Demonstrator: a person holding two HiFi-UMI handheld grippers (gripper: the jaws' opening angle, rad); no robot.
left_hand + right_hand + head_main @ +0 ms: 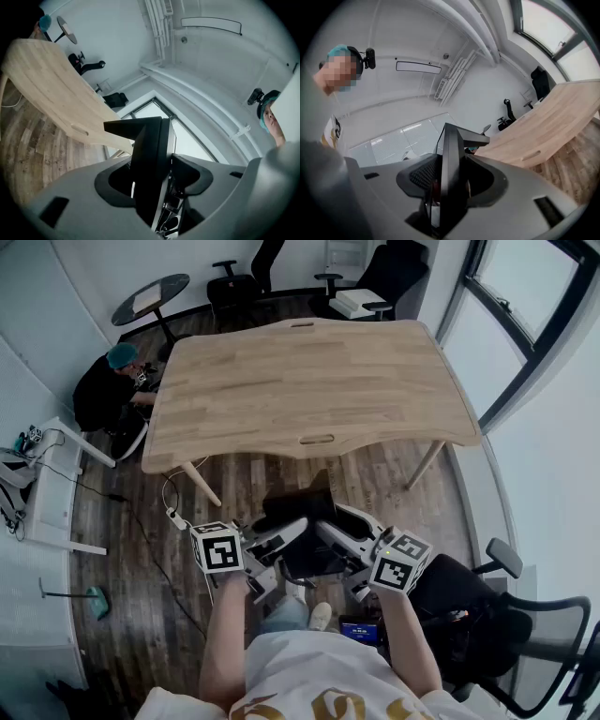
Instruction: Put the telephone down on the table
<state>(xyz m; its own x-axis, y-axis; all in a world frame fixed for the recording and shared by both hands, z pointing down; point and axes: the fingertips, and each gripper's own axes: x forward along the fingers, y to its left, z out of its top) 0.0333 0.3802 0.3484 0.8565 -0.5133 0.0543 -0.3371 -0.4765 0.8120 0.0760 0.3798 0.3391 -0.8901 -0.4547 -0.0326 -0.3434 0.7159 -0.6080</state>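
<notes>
**A:** Where's the telephone (pixel 305 504) at this moment?

**B:** Off the table (pixel 309 381); it hangs over the dark plank floor (pixel 122 549), just short of the table's near edge, pinched from both sides.

**A:** Both tongs have it?

**B:** Yes; the left gripper (pixel 154 178) is clamped on it, with its ribbed black pads (pixel 115 183) pressed against the two flat faces; the right gripper (pixel 450 180) is clamped on it the same way from the other side. Neither is slack.

**A:** What does it look like?

**B:** Matte black plastic, hard-edged; each gripper view shows it edge-on as a thin slab standing between the jaws, with an angular wedge jutting off the top towards the table; the left gripper view shows a glossy strip along one edge.

**A:** And the table?

**B:** Pale wood with a fine straight grain, smooth and bare; rounded corners, a waisted outline, slanted round legs, and a small oval slot (pixel 317 439) cut near the front edge.

**A:** Anything else around?

**B:** A person in a teal cap (pixel 120 355) crouches at the table's far left corner; black office chairs (pixel 246 282) stand beyond it, next to a small round table (pixel 150 298).
</notes>
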